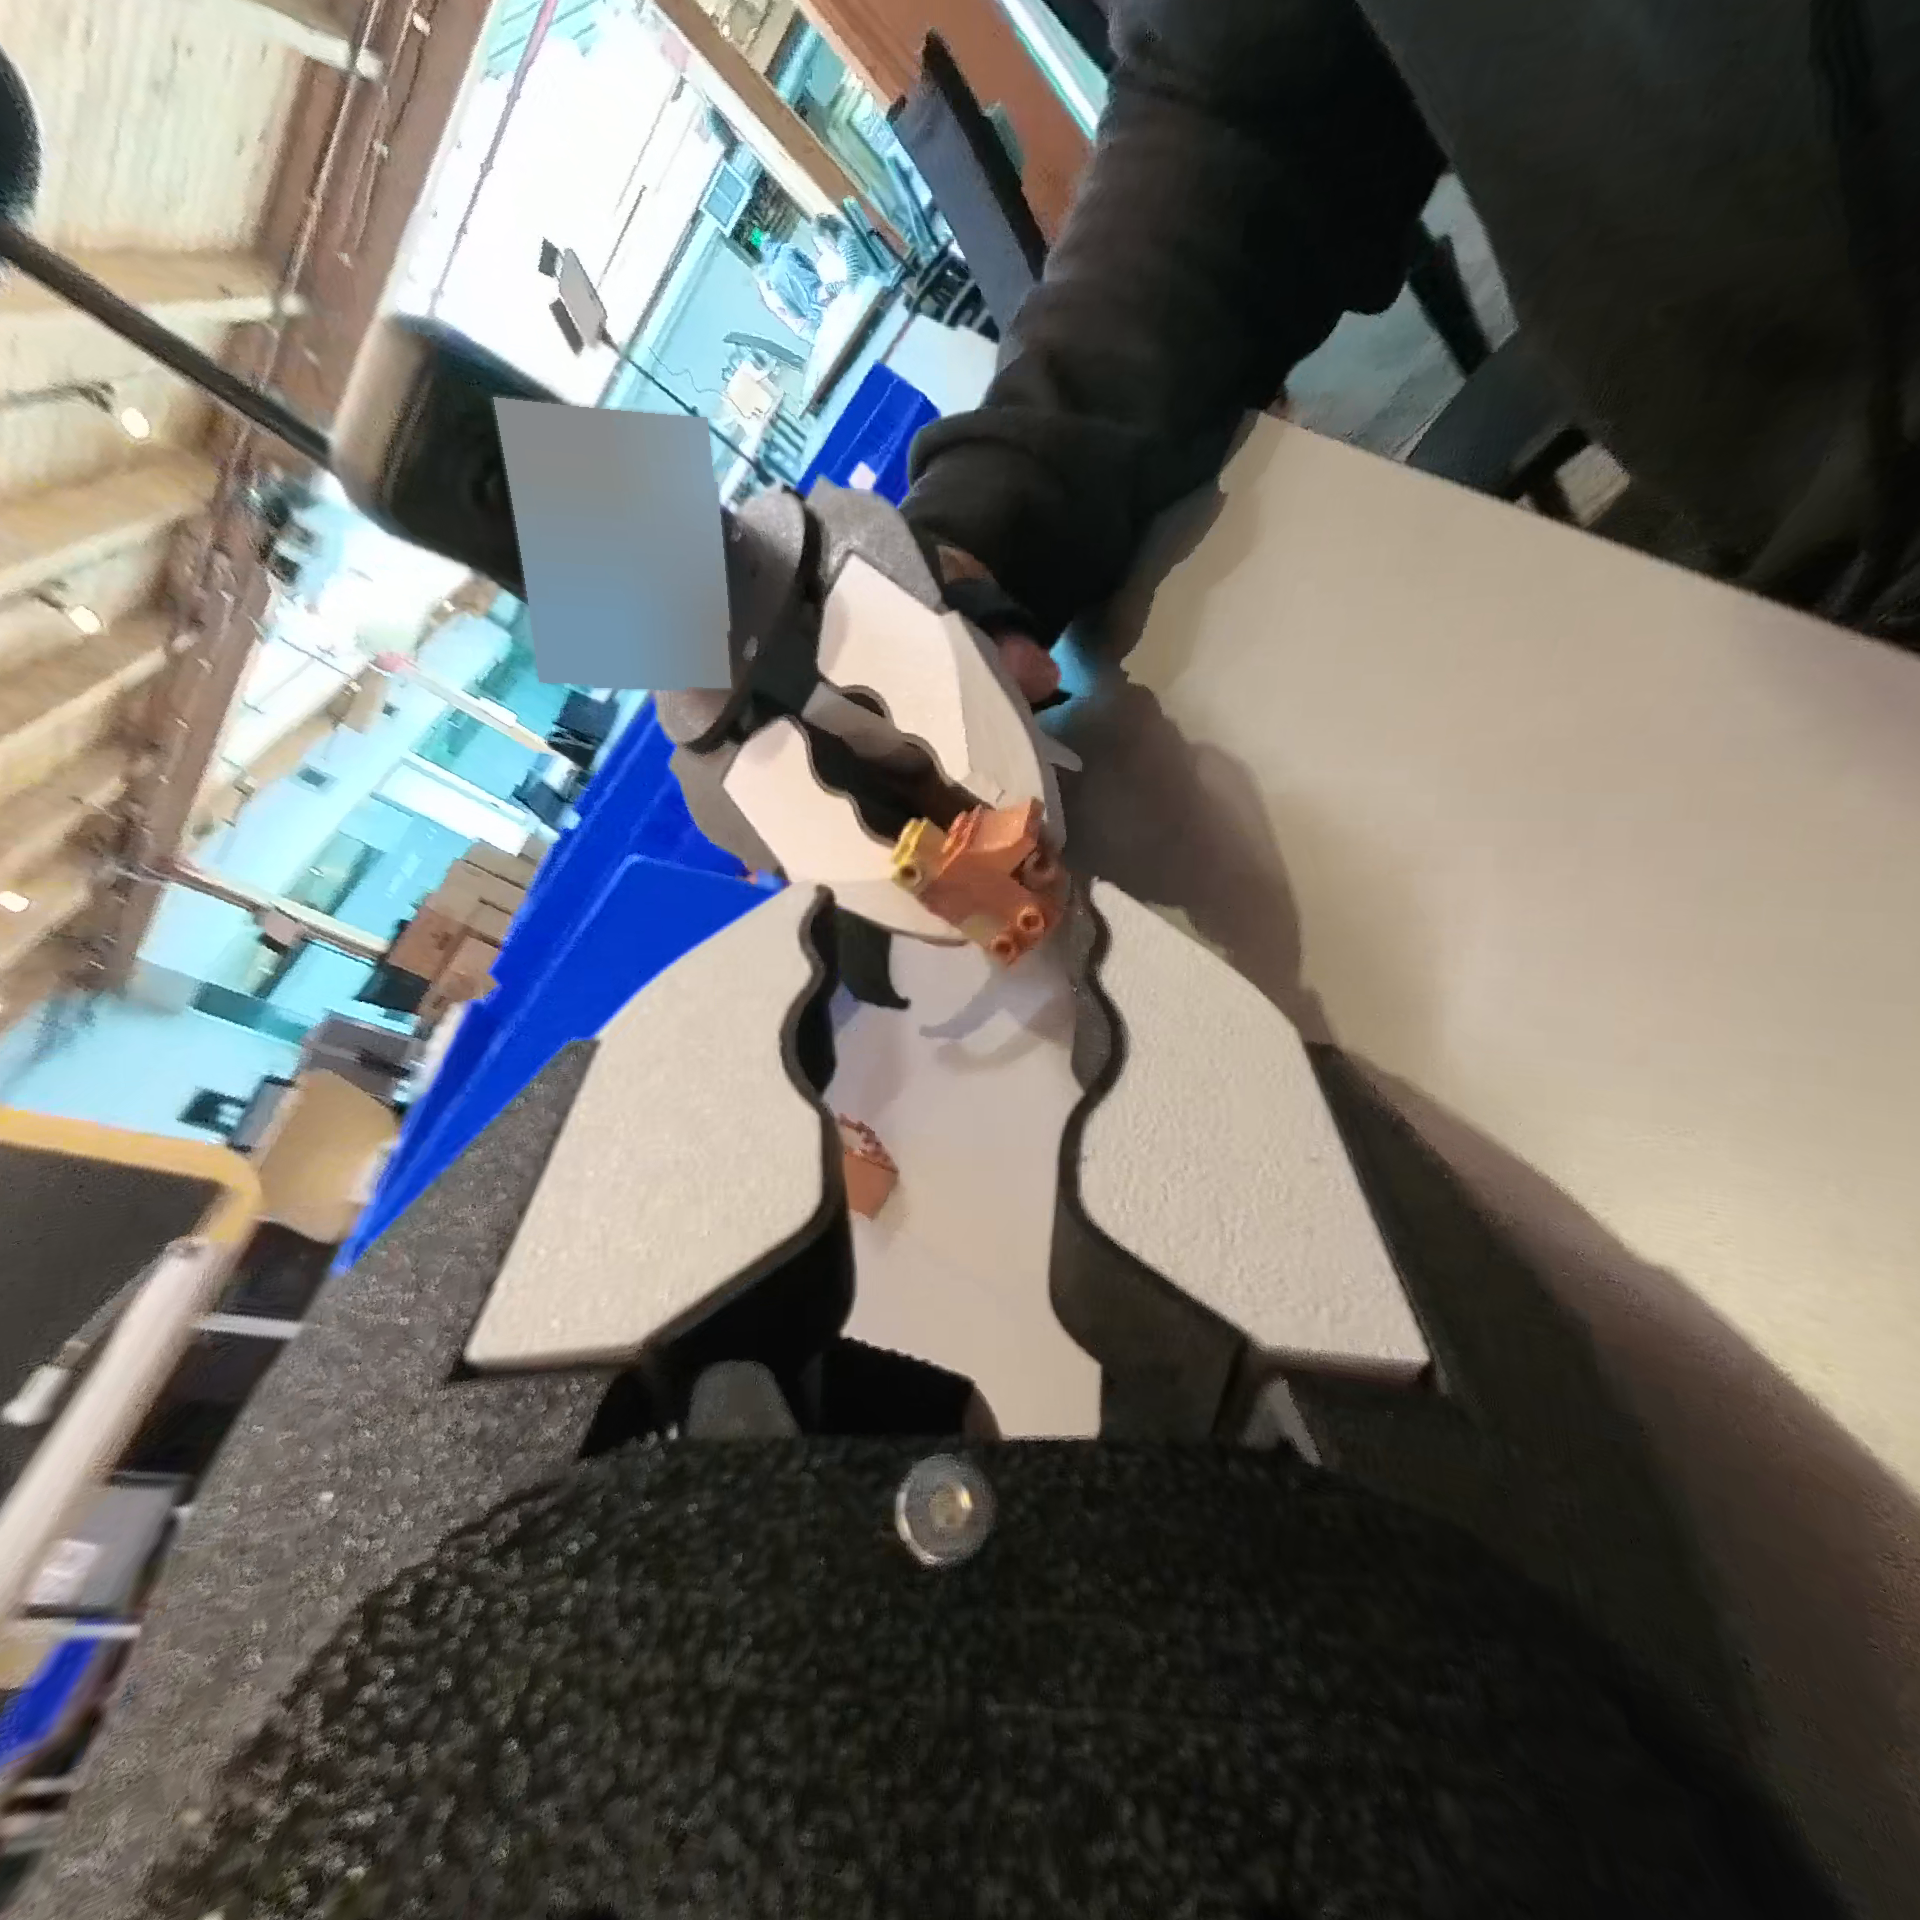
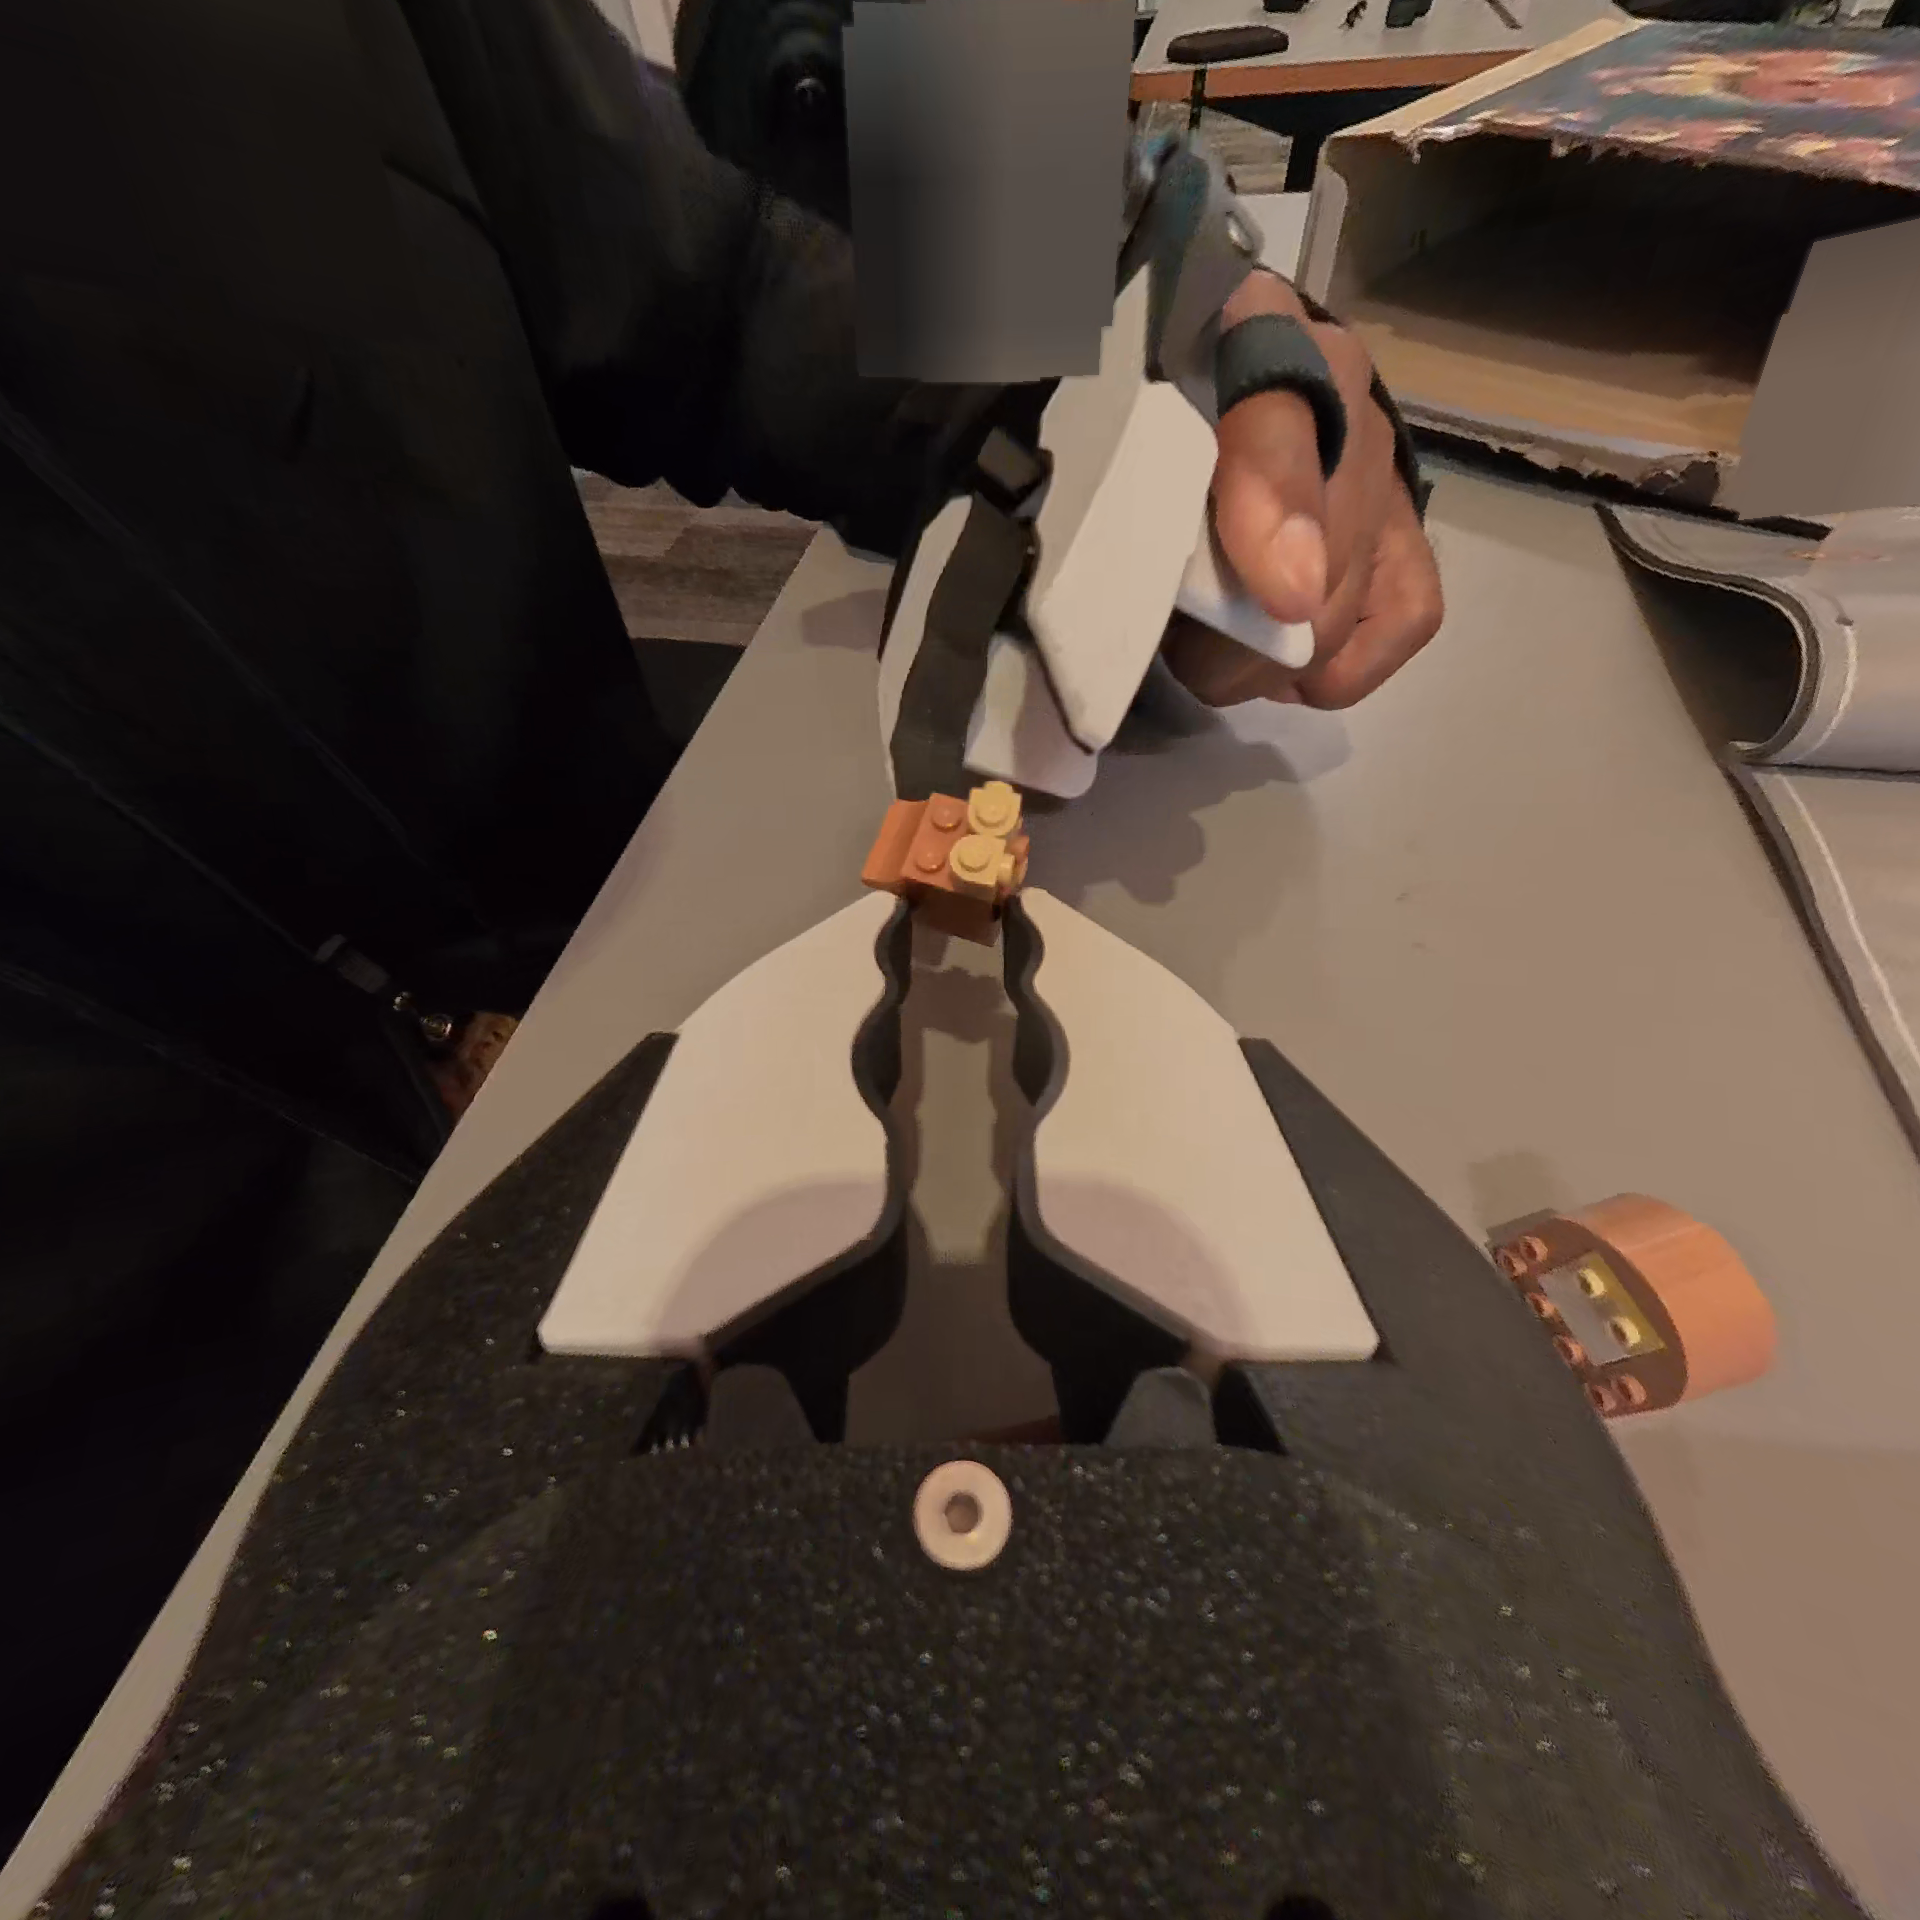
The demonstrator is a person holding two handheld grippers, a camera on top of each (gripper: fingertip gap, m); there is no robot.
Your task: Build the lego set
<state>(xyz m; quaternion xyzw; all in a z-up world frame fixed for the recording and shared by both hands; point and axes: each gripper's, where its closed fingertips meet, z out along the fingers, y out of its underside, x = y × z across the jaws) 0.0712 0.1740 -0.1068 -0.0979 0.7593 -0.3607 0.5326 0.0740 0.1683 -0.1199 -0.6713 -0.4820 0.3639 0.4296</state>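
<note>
Orange-brown brick cluster: small studded build with tan round pieces on top; pinched at the tips of the right tongs, raised above the grey bench
Right tongs: narrow; both pads press the cluster's lower block
Left tongs: wide, nothing gripped; seen from the right wrist they come in from the far side, their tips just beside the cluster's far edge, contact unclear
Key relation: cluster sits dead ahead of the left tongs, between the two tools tip to tip; the right holds it, the left is nearest free tool
Loose piece: rounded brown brick part lies on the bench, well apart to the right
Behind: torn cardboard box; grey mat; blue bins
Writing: none legible; box lid print too blurred to read
</note>
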